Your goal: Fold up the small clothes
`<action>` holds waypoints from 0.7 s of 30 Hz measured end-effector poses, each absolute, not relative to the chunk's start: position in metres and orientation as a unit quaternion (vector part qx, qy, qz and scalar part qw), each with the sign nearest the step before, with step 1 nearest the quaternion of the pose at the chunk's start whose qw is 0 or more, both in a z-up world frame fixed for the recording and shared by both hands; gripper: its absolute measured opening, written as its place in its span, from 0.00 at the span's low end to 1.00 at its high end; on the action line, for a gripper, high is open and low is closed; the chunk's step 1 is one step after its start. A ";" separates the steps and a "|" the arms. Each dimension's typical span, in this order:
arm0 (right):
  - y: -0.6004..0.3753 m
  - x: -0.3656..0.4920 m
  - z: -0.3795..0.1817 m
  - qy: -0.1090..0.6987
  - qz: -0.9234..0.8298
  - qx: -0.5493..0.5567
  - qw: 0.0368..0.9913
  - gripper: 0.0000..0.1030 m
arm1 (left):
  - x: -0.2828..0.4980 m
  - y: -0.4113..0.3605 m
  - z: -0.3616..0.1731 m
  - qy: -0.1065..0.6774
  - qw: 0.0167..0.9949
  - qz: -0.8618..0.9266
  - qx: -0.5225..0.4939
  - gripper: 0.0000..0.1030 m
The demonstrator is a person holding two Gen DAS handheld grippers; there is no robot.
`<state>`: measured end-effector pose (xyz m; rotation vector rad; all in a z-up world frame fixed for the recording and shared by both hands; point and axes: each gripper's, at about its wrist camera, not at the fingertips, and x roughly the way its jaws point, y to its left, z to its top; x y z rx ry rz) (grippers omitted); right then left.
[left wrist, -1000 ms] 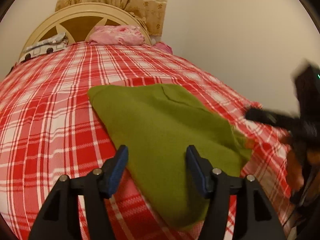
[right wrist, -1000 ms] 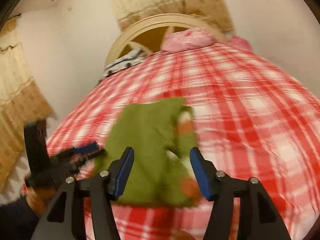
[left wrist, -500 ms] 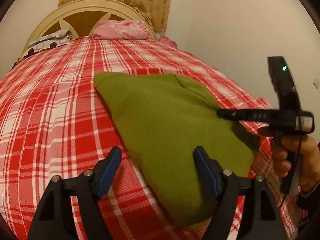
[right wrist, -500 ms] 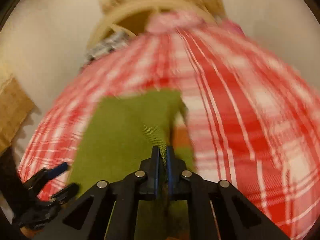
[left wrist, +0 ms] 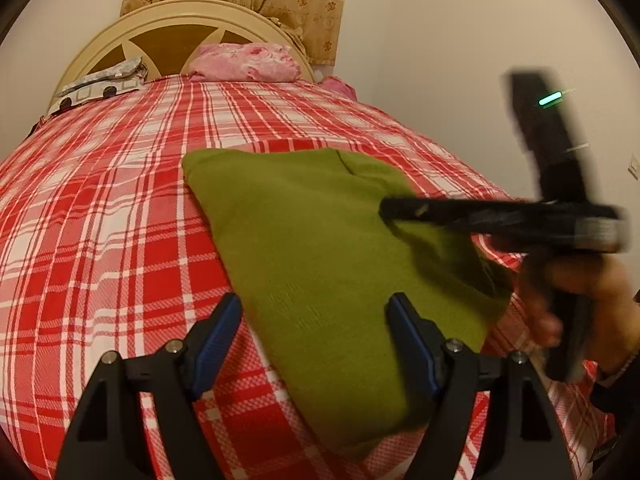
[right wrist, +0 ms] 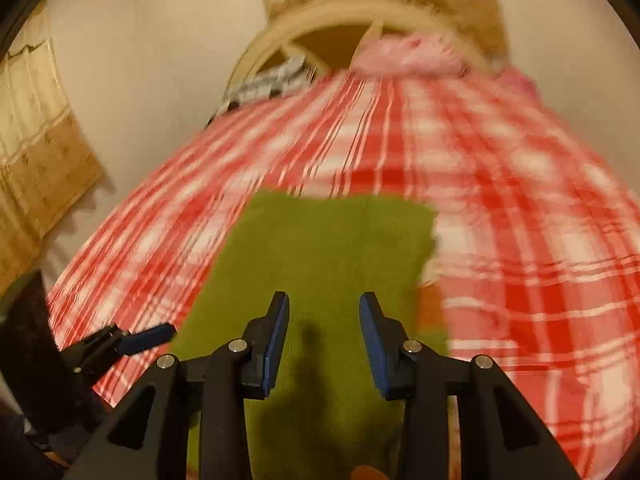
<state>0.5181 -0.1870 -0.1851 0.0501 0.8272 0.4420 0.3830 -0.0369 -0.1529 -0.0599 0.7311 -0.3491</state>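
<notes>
The green garment [left wrist: 320, 248] lies folded on the bed [left wrist: 100, 240], flat on the red plaid cover near its foot. The left hand-held gripper [left wrist: 316, 320] hovers low over the cloth's near edge, jaws spread wide and released, nothing between the pads. The right hand-held gripper [right wrist: 323, 320] has its jaws partly apart, having just been opening (they let go of the cloth); it hangs over the garment's middle, empty, pads clear of the fabric. From the left wrist view it shows blurred at the right, gripped by a hand [left wrist: 580, 300].
</notes>
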 end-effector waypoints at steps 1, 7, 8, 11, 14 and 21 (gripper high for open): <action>-0.191 0.524 -0.193 0.410 0.203 0.027 0.889 0.28 | 0.382 -0.037 -0.153 0.355 0.919 -0.170 -0.029 0.78; -0.205 0.520 -0.192 0.402 0.197 0.066 0.891 0.21 | 0.381 -0.030 -0.156 0.364 0.917 -0.162 -0.038 0.84; -0.205 0.511 -0.186 0.394 0.194 0.063 0.896 0.21 | 0.381 -0.030 -0.156 0.365 0.916 -0.160 -0.037 0.85; -0.204 0.496 -0.185 0.383 0.191 0.040 0.903 0.26 | 0.382 -0.031 -0.162 0.379 0.911 -0.158 -0.036 0.90; -0.194 0.492 -0.203 0.383 0.174 -0.021 0.907 0.26 | 0.389 -0.036 -0.174 0.413 0.897 -0.152 -0.030 0.92; -0.193 0.488 -0.204 0.371 0.167 -0.040 0.913 0.26 | 0.385 -0.034 -0.173 0.414 0.898 -0.145 -0.034 0.95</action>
